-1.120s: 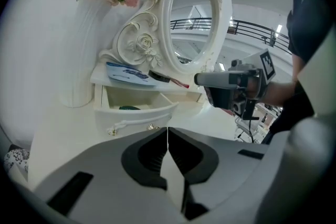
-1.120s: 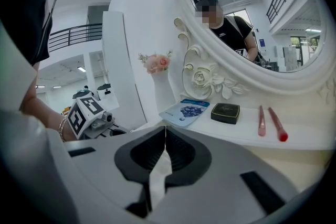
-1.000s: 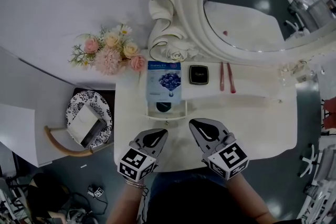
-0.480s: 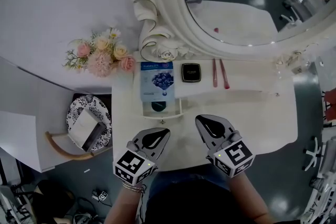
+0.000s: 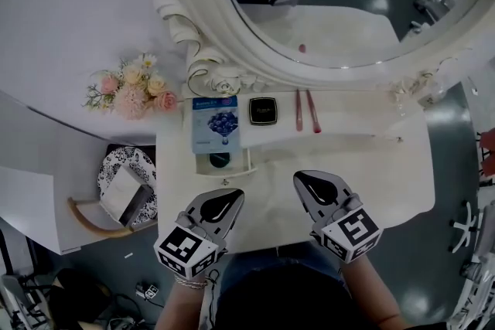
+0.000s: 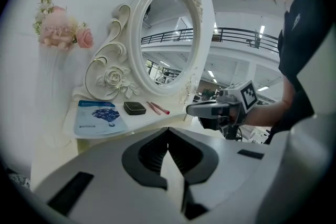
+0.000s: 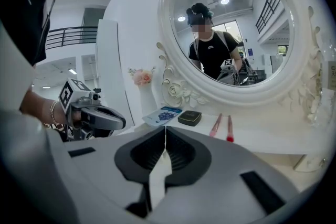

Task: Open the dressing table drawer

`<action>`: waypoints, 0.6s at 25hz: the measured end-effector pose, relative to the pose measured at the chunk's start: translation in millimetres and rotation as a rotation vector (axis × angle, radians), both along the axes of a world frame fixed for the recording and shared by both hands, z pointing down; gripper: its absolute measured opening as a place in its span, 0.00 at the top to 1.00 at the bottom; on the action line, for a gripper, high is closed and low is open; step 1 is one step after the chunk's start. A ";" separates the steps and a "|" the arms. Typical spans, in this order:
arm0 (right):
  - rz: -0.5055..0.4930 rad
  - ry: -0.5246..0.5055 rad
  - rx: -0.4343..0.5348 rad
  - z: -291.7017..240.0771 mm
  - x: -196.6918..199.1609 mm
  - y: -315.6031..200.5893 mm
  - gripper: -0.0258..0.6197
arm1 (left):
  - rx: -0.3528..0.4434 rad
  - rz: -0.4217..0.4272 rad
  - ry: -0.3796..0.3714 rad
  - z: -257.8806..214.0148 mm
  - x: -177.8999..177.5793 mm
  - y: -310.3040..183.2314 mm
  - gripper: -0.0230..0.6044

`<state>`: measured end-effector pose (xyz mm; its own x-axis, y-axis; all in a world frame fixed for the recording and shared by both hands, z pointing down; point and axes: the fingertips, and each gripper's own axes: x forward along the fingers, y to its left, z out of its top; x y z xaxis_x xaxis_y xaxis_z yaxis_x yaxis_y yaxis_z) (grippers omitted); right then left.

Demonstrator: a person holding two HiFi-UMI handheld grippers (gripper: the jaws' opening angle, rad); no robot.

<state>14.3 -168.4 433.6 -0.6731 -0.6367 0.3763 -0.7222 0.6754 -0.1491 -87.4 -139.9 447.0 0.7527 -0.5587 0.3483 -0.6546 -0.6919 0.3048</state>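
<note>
Head view: the white dressing table point(image 5: 363, 166) fills the middle, with the big oval mirror in its carved white frame point(image 5: 205, 19) behind it. The small white drawer point(image 5: 220, 164) on the left side of the top already sits pulled out, something dark and round inside.

The left gripper point(image 5: 230, 199) and right gripper point(image 5: 303, 180) both hover over the front edge, claws pressed together and empty, near the drawer but not touching it. If it needs to come out further, I reckon closed claws would just bump the tiny drawer knob point(image 5: 225, 182) instead of grabbing it. A hard yank could pull the drawer right out of its slot, or shake the flat blue face-mask packet point(image 5: 215, 122) lying just behind it.

Compared with a second ago, the mirror takes up way more of the view and the table stuff sits further left. The left gripper looks bigger and the right one is further right. The drawer is out by the same amount.
</note>
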 end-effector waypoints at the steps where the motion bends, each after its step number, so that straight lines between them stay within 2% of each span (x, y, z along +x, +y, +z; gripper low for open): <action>1: 0.000 -0.002 0.004 -3.6 4.1 0.0 0.93 | 0.005 -0.005 -0.002 -3.2 2.3 -0.2 0.94; 15: 0.073 -0.056 0.084 -51.8 75.1 -8.8 0.93 | 0.080 -0.068 0.010 -45.7 27.7 -2.7 0.94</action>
<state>89.4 -177.1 381.8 -0.6428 -0.7120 0.2827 -0.7617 0.6335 -0.1362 -59.7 -142.7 401.3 0.7151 -0.6346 0.2932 -0.6983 -0.6680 0.2572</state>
